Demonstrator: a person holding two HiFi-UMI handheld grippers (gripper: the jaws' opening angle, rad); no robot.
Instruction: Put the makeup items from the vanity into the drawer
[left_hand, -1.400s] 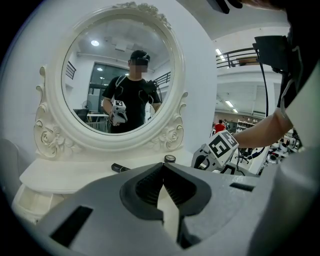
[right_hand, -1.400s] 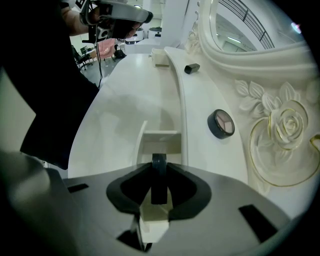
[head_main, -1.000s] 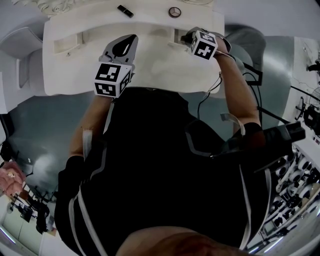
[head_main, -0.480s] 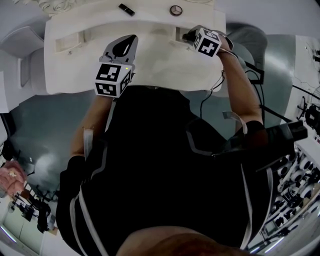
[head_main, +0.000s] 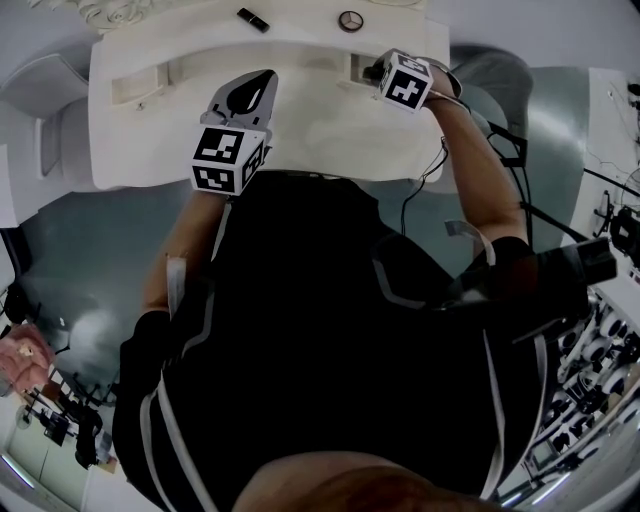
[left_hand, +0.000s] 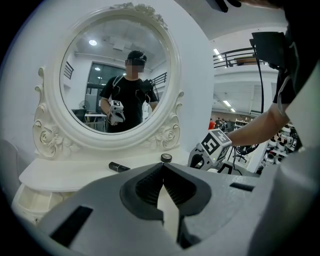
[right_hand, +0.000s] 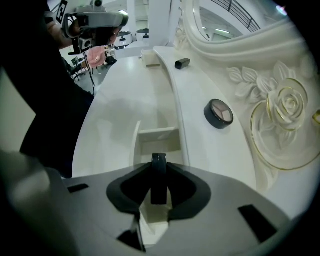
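Note:
My right gripper (right_hand: 158, 172) is shut on a thin dark round makeup item (right_hand: 158, 179), held on edge above the open right drawer (right_hand: 157, 140) of the white vanity (head_main: 300, 130). In the head view the right gripper (head_main: 374, 72) is at that drawer (head_main: 356, 68). A round compact (right_hand: 218, 113) and a black tube (right_hand: 182, 63) lie on the upper shelf, also seen as the compact (head_main: 349, 21) and the tube (head_main: 251, 20). My left gripper (head_main: 258, 82) hovers over the vanity top, shut and holding nothing (left_hand: 162, 169).
An oval mirror (left_hand: 119, 75) with a carved white frame rises behind the shelf. A second small drawer (head_main: 135, 90) stands open at the vanity's left. The person's dark torso fills the space in front of the vanity. Cluttered workbenches (head_main: 600, 340) stand to the right.
The right gripper has drifted slightly over the right drawer with the item still held. The left gripper has stayed in place.

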